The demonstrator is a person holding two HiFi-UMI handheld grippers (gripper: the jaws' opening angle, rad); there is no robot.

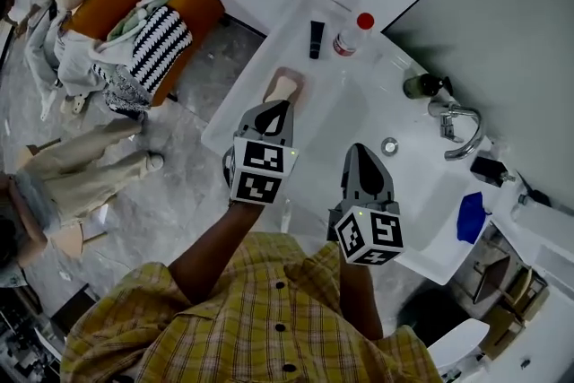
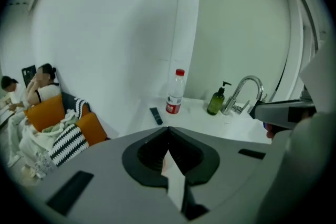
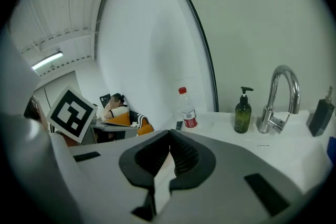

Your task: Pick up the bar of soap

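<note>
The bar of soap (image 1: 282, 87) is pale peach and lies in a pinkish dish at the left end of the white sink counter (image 1: 235, 117) in the head view. My left gripper (image 1: 283, 107) hovers just short of the soap on my side, its dark jaws closed to a point with nothing between them. My right gripper (image 1: 357, 150) hangs over the basin (image 1: 336, 117), apart from the soap, and is likewise shut and empty. In the left gripper view (image 2: 168, 129) and the right gripper view (image 3: 169, 134) the jaw tips meet. The jaws' own bodies hide the soap in both gripper views.
At the counter's back stand a red-capped bottle (image 1: 352, 33), a black tube (image 1: 316, 39), a green pump bottle (image 1: 423, 85) and the chrome faucet (image 1: 457, 132). A blue cloth (image 1: 470, 217) lies at the right. People sit on an orange sofa (image 1: 134, 4) to the left.
</note>
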